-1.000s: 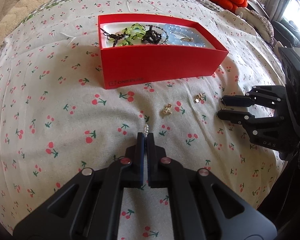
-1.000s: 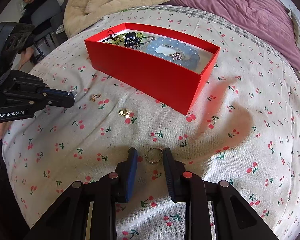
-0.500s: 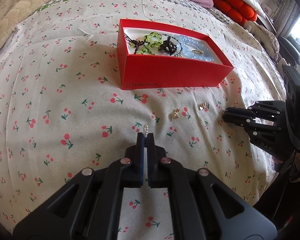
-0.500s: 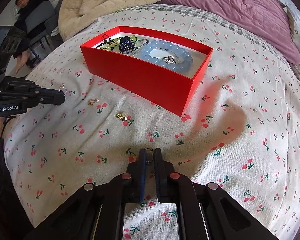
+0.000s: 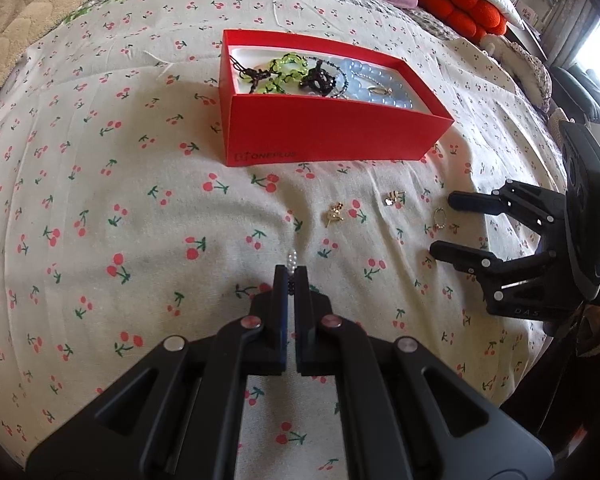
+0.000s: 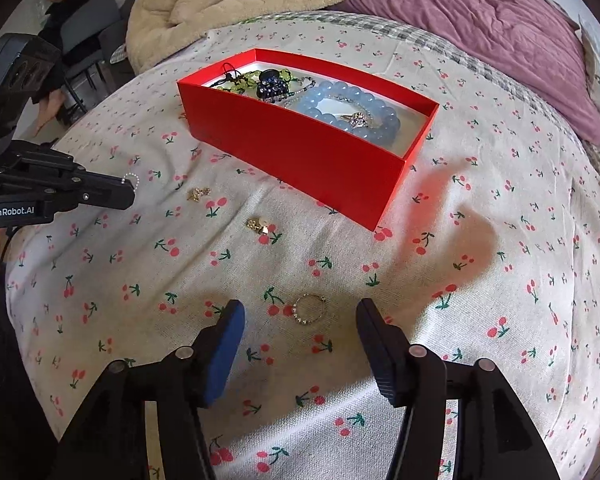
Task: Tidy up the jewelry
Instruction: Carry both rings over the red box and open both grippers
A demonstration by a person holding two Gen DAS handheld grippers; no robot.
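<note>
Half a second ago the right hand-held gripper (image 6: 300, 316) was pinched shut over the ring; now its jaws are standing wide apart, and the beaded ring (image 6: 309, 309) is lying loose on the bedspread between the two blue pads, touching neither; the grasp seems to have slipped or been let go. Meanwhile the left hand-held gripper (image 5: 291, 274) is staying clenched on a small pearl ring (image 5: 292, 258), whose white beads are poking out just beyond the fingertips, held above the cloth and well short of the box.

Farther out, two gold earrings are waiting on the cherry-print bedspread (image 5: 100, 208): one gold stud (image 5: 334, 215) nearer the left gripper, another gold earring (image 5: 394, 199) just beside it toward the right gripper; both are lying between the grippers and the red box (image 5: 324, 136). Inside that box a pale blue bead bracelet (image 6: 352, 108), a green bead bracelet (image 5: 286, 70) and a dark beaded piece (image 5: 319, 79) are already resting.

Judging by this, the step in hand is gathering the loose small pieces into the box; the right side is likely needing a fresh, lower closing on the thin ring, pressing slightly into the soft fabric so the pads catch it; the left side is needing a carry over the near wall and a release above the bracelets.
</note>
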